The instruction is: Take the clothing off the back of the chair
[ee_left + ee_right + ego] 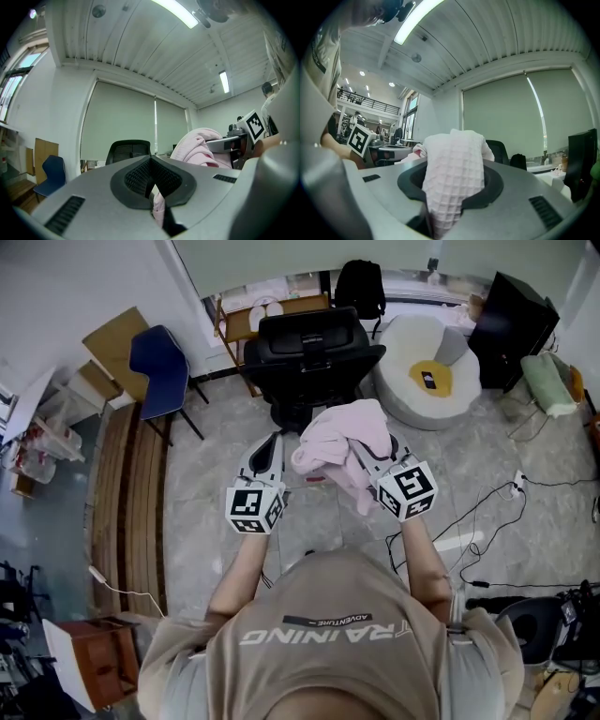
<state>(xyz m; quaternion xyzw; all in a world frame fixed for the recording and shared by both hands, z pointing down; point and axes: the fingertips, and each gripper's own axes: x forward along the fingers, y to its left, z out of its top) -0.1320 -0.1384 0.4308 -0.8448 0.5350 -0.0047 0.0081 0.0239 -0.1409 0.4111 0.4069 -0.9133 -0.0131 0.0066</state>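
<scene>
A pink waffle-knit piece of clothing (342,442) hangs bunched between my two grippers, in front of the black office chair (314,357), whose back is bare. My right gripper (370,460) is shut on a thick fold of the clothing (454,178), which fills its jaws. A thin edge of the same clothing (158,206) is pinched in my left gripper (274,444), which is shut on it. From the left gripper view the rest of the garment (194,145) bulges at the right beside the right gripper's marker cube (255,124). The chair (129,150) stands beyond, apart from the cloth.
A blue chair (159,362) and a folded wooden board stand at the left. A white round seat (427,371) and a black cabinet (511,324) are at the back right. Cables (487,512) run over the tiled floor at the right. A small wooden table (94,662) is near left.
</scene>
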